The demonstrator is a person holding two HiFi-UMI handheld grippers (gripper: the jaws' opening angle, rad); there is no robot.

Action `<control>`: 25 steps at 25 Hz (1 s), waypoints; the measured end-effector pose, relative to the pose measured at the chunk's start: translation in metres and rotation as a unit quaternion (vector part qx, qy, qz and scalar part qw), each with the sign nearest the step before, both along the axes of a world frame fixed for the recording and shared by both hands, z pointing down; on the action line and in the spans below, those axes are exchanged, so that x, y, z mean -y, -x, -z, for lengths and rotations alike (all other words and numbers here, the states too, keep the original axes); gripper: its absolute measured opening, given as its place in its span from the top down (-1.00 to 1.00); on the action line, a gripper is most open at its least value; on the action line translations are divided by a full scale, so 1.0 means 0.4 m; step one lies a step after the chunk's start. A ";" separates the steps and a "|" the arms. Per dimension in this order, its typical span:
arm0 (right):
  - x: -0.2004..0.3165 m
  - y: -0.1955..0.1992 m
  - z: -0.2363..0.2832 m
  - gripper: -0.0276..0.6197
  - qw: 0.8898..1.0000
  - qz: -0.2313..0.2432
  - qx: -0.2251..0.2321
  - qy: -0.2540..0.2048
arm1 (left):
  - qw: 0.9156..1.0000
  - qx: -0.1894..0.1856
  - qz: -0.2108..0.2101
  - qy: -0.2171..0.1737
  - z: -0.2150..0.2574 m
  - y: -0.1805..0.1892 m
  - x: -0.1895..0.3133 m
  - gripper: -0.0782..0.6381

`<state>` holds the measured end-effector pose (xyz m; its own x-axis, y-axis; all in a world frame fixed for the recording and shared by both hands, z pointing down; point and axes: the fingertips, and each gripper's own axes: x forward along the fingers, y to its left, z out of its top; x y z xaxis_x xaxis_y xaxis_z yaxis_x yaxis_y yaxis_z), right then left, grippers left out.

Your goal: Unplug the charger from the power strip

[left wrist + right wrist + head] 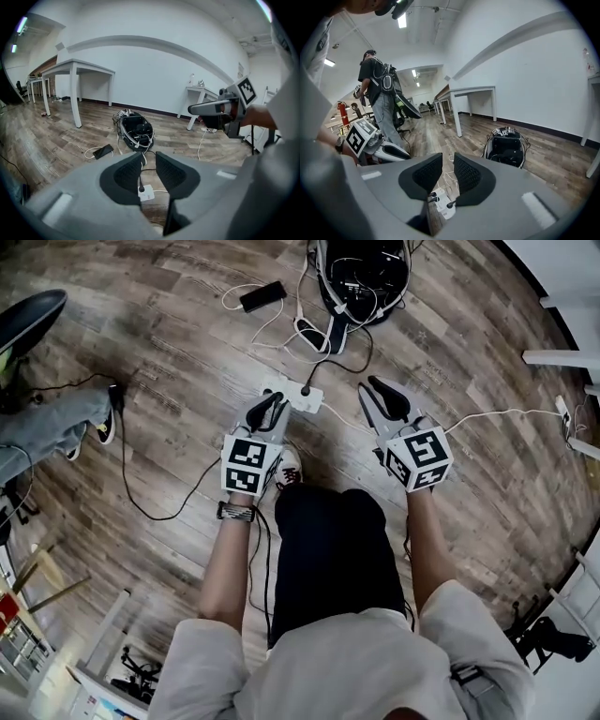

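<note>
A white power strip [302,397] lies on the wooden floor, with a black charger plug [305,390] standing in it and its black cable running toward the backpack. My left gripper [270,411] hovers just left of the strip, jaws a little apart and empty. In the left gripper view, the strip [147,192] and plug [141,189] show through the gap of that gripper [149,169]. My right gripper [383,399] hangs right of the strip, open and empty. The right gripper view shows the strip [442,205] below the gap of that gripper [448,173].
An open black backpack [363,275] full of cables lies beyond the strip, with a black phone [262,296] on a white cable to its left. Another person's leg and shoe [89,418] are at the left. White tables [75,70] stand along the wall. A person [380,101] stands farther off.
</note>
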<state>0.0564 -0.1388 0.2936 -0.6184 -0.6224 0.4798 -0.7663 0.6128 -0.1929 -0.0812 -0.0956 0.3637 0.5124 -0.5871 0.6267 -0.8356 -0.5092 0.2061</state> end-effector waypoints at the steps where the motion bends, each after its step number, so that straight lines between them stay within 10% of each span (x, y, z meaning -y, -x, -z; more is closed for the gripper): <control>1: 0.003 0.000 -0.036 0.66 1.000 -0.001 -0.001 0.003 | 1.000 0.002 0.000 0.003 -0.033 0.002 0.003 0.53; 25: -0.022 0.037 -0.778 0.53 0.998 0.018 -0.004 0.064 | 0.992 -0.039 -0.034 0.115 -0.727 -0.031 -0.100 0.33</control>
<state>0.0415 -0.1299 0.6047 -0.6357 -0.5325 0.5589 -0.7457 0.6108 -0.2661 -0.0688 -0.0558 0.6546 0.5982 -0.3955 0.6969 -0.7779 -0.4954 0.3866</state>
